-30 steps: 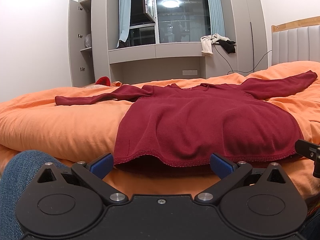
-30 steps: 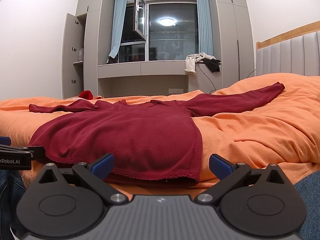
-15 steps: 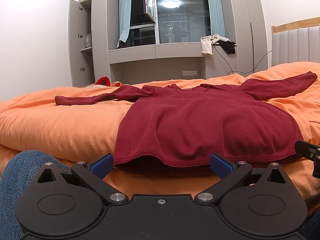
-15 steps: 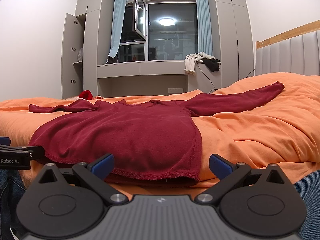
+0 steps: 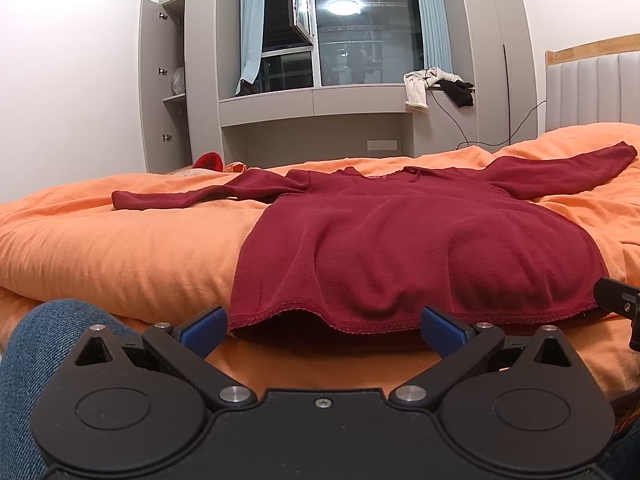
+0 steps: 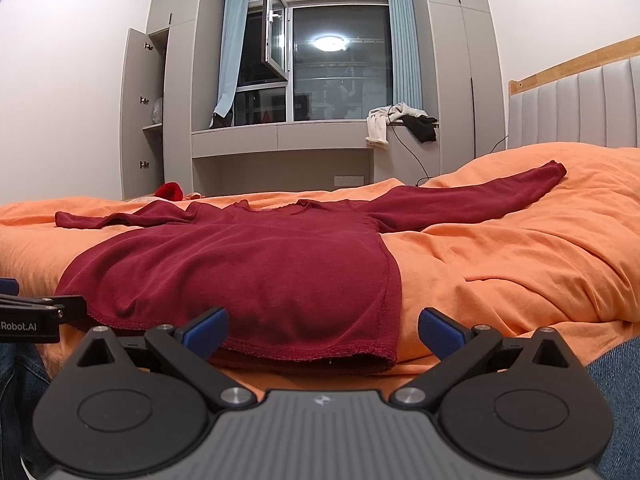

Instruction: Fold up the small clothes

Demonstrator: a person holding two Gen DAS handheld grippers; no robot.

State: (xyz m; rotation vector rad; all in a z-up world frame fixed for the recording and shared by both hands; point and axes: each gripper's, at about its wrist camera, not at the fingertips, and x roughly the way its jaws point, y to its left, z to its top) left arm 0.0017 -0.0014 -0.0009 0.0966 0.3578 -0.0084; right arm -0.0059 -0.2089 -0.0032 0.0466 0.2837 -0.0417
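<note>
A dark red sweater [image 5: 400, 248] lies flat on the orange bed [image 5: 120, 240], both sleeves spread out to the sides and its hem at the near edge. The left tool [image 5: 323, 326] is released, its blue pads wide apart just short of the hem's left part. The right tool [image 6: 322, 326] is likewise spread and grasps nothing, facing the hem's right corner.

Even indoor light, sharp, fisheye-bent edges.
</note>
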